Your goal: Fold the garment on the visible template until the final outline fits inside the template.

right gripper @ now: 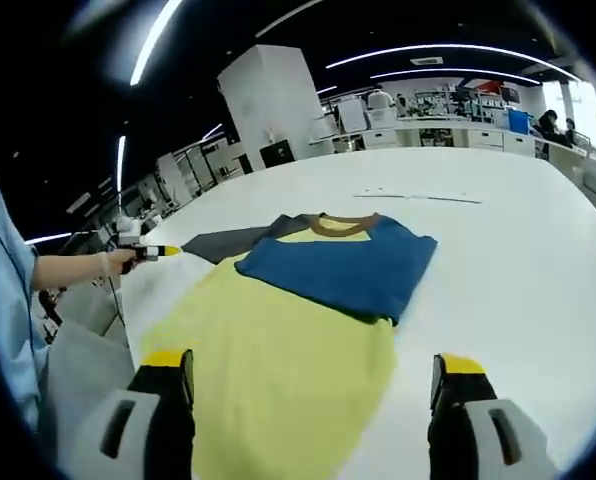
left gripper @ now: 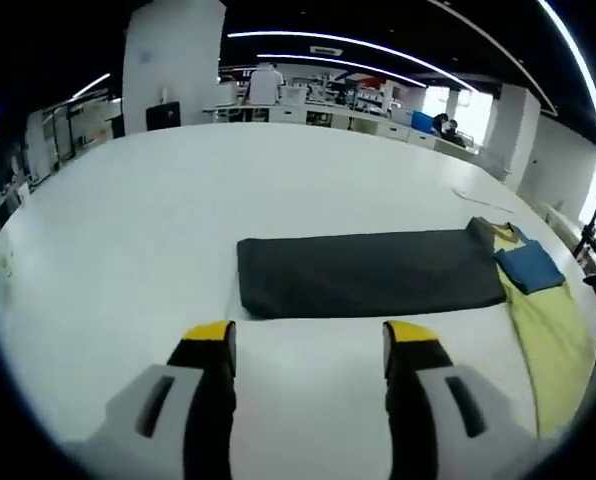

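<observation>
Item: garment (right gripper: 278, 350), yellow with a blue folded part, lying flat on the white desk (right gripper: 508, 250) directly ahead of my right gripper (right gripper: 313, 385), which I am holding wide and empty. Item: dark template (left gripper: 368, 272), lying ahead of my left gripper (left gripper: 311, 345), also wide, empty.

On the desk (left gripper: 128, 220) a flat mat (left gripper: 368, 272) lies ahead of the left gripper (left gripper: 310, 345). In the left gripper view, the garment (left gripper: 543, 310) lies at the mat's right end, overlapping it. In the right gripper view, the garment (right gripper: 288, 340) lies ahead of the right gripper (right gripper: 313, 375), its folded part (right gripper: 343, 265) lying on its far end.
</observation>
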Motion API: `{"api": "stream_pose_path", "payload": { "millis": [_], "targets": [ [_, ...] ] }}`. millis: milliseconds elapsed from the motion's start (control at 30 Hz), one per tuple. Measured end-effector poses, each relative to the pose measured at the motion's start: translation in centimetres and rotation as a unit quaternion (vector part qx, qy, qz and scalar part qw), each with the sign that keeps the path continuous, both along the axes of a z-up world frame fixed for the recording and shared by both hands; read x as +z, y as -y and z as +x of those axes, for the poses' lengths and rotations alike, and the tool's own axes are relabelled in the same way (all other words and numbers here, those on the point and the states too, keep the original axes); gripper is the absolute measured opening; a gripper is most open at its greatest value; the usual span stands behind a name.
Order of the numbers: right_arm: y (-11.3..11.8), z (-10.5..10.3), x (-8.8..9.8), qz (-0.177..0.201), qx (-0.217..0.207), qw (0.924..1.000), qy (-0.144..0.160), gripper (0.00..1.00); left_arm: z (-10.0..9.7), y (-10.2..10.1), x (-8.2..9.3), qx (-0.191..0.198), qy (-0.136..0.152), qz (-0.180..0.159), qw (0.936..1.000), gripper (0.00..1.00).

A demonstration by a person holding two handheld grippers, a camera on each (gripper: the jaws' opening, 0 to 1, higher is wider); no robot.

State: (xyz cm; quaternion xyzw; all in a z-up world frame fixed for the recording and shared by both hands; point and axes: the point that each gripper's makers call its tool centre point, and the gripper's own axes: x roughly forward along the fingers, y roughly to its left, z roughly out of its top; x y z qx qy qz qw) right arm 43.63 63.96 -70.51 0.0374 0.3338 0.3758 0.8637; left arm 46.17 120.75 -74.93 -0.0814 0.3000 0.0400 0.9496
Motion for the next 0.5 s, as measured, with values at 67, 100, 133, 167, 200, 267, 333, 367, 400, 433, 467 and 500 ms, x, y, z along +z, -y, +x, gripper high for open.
{"api": "stream_pose_path", "payload": {
  "millis": [67, 100, 133, 167, 200, 267, 333, 367, 400, 433, 467, 500],
  "targets": [
    [0.2, -0.2, -0.1, -0.002, -0.003, 1.0000, -0.001, 0.99, 0.3, -0.8, -0.3, 0.012, 0.001, -0.002, 0.9999, 0.50],
    [0.3, -0.3, -0.2, -0.003, -0.004, 1.0000, -0.002, 0.99, 0.4, -1.2, -0.6, 0.021, -0.002, -0.004, 0.9998, 0.45],
    [0.3, -0.5, -0.2, -0.003, -0.005, 1.0000, -0.004, 0.99, 0.5, -1.5, -0.8, 0.026, -0.003, -0.004, 0.9996, 0.40],
    [0.4, -0.6, -0.2, -0.002, -0.006, 1.0000, -0.004, 0.98, 0.6, -1.9, -1.0, 0.043, -0.004, -0.008, 0.9991, 0.36],
    [0.4, -0.8, -0.3, -0.003, -0.005, 1.0000, -0.004, 0.98, 0.8, -2.2, -1.2, 0.044, -0.003, -0.007, 0.9990, 0.34],
    [0.4, -1.0, -0.5, -0.007, -0.005, 0.9999, -0.007, 0.98, 1.2, -2.5, -1.5, 0.050, -0.002, -0.008, 0.9987, 0.35],
    [0.5, -1.2, -0.5, -0.005, -0.006, 0.9999, -0.009, 0.98, 1.4, -3.0, -1.8, 0.057, -0.004, -0.009, 0.9983, 0.33],
    [0.5, -1.3, -0.6, -0.004, -0.008, 0.9999, -0.011, 0.97, 1.4, -3.2, -1.9, 0.062, -0.005, -0.009, 0.9981, 0.31],
    [0.5, -1.4, -0.6, -0.004, -0.009, 0.9999, -0.013, 0.97, 1.5, -3.6, -2.1, 0.074, -0.004, -0.015, 0.9971, 0.30],
    [0.6, -1.5, -0.6, -0.003, -0.010, 0.9998, -0.015, 0.97, 1.6, -3.6, -2.0, 0.075, 0.000, -0.017, 0.9970, 0.28],
    [0.6, -1.6, -0.6, -0.003, -0.010, 0.9998, -0.015, 0.97, 1.8, -3.7, -2.1, 0.077, 0.003, -0.023, 0.9968, 0.25],
    [0.6, -1.7, -0.7, -0.003, -0.010, 0.9998, -0.016, 0.97, 1.9, -3.8, -2.1, 0.078, 0.002, -0.021, 0.9967, 0.24]
  ]
}}
